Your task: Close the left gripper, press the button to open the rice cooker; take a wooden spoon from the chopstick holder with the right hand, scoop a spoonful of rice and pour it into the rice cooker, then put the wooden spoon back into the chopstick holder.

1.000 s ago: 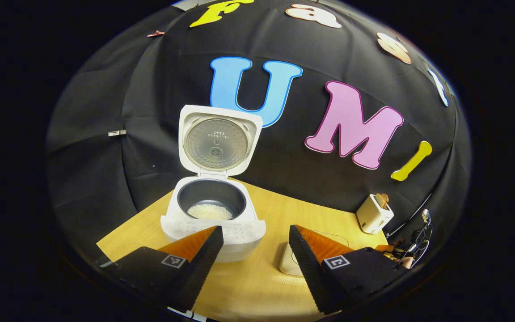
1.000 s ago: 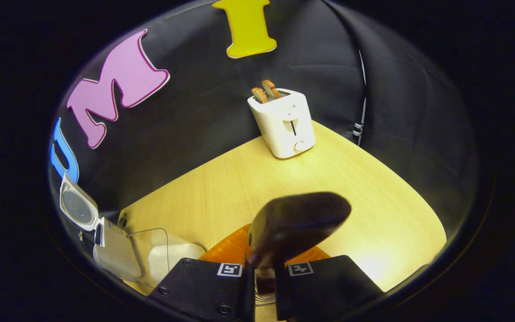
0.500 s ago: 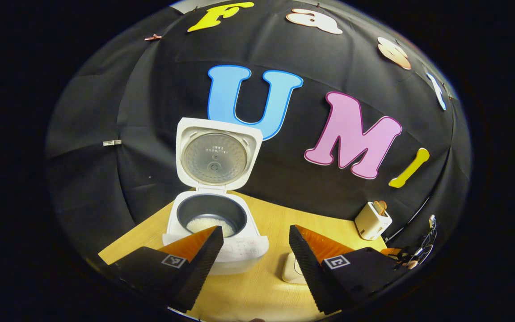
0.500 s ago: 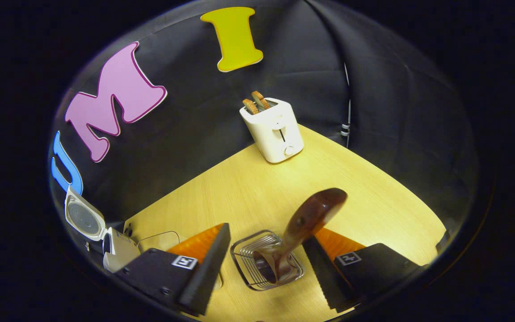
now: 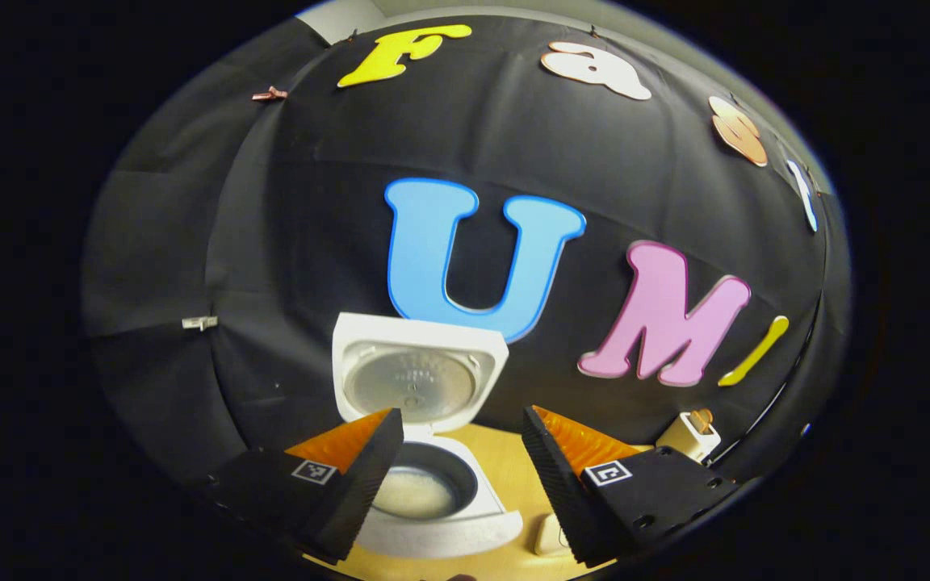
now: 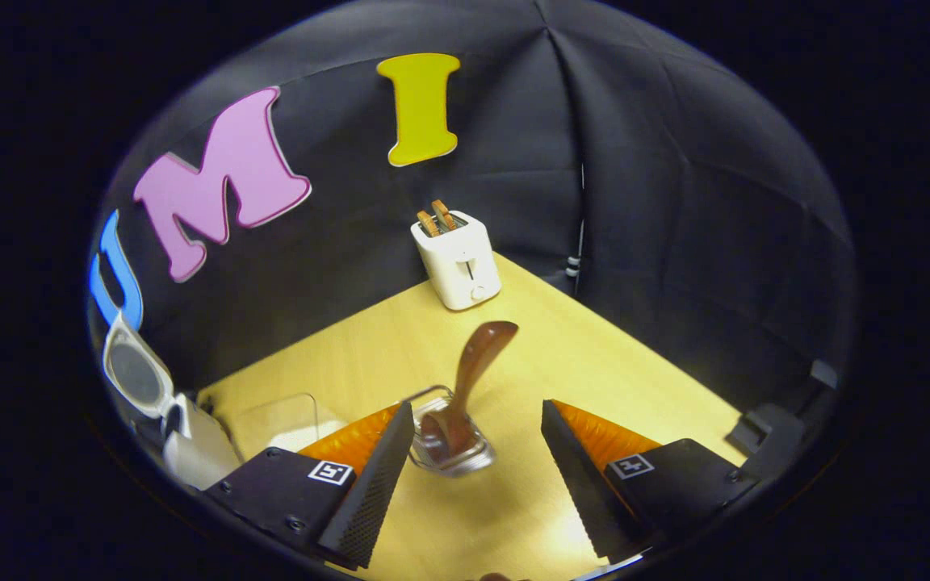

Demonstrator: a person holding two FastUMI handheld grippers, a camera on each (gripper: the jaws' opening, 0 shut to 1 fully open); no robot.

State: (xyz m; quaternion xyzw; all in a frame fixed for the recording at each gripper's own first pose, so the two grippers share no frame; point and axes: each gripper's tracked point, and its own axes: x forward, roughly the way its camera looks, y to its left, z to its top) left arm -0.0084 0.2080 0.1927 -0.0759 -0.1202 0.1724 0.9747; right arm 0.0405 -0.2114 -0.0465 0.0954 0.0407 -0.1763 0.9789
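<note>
The white rice cooker (image 5: 441,528) stands open in the left gripper view, its lid (image 5: 415,379) raised and rice (image 5: 416,494) in the dark pot. My left gripper (image 5: 462,464) is open, above and in front of the cooker, with nothing between its fingers. In the right gripper view the dark wooden spoon (image 6: 471,375) stands tilted in the wire chopstick holder (image 6: 450,444) on the table. My right gripper (image 6: 477,448) is open just behind the holder, clear of the spoon. The cooker (image 6: 186,436) sits at the left edge of that view.
A white toaster (image 6: 457,258) with two slices of toast stands at the back of the wooden table (image 6: 594,379). A clear container of rice (image 6: 279,420) sits between the cooker and the holder. The toaster (image 5: 689,434) appears at the right in the left gripper view.
My right gripper has opened, let go of the spoon in the holder, and drawn back. My left gripper has risen and tilted up, so the cooker has sunk lower in its view.
</note>
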